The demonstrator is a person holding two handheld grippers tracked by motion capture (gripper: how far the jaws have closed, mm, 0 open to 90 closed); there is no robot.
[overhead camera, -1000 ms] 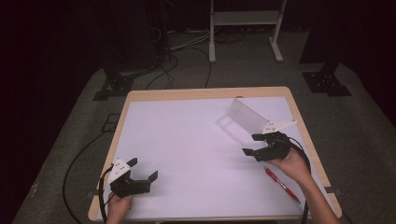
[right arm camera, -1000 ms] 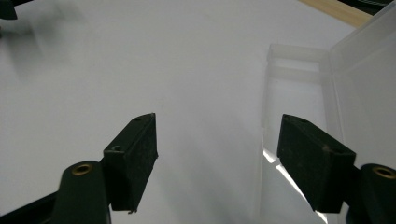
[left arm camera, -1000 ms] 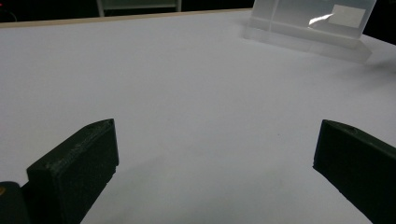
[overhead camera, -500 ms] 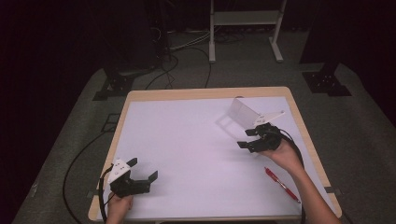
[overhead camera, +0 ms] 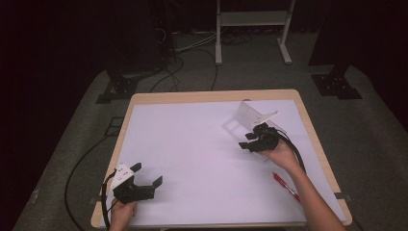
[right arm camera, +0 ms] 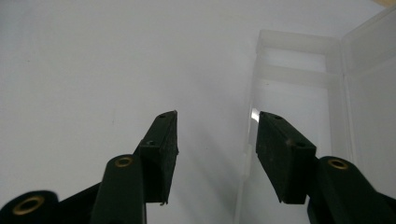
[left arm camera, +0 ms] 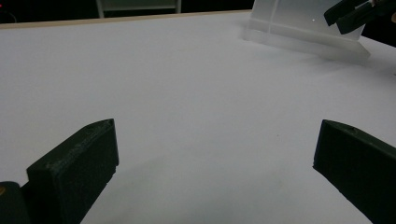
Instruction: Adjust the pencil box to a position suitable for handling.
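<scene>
On desk (overhead camera: 192, 144), toward far right corner: clear open case (overhead camera: 250, 115). Left gripper (overhead camera: 144, 185) at near left corner, jaws spread, empty. Right gripper (overhead camera: 248, 142) beside case, jaws closing, nothing pinched. Red pen (overhead camera: 286, 187) near right edge.

White-topped table (overhead camera: 192, 144) with clear box (overhead camera: 250, 115), red pen (overhead camera: 285, 186)

We find the clear plastic hinged box (overhead camera: 254, 117) on the table (overhead camera: 192, 144) just ahead of our right gripper (overhead camera: 254, 142); the red pen (overhead camera: 286, 186) lies behind it, our left gripper (overhead camera: 144, 185) far left.
</scene>
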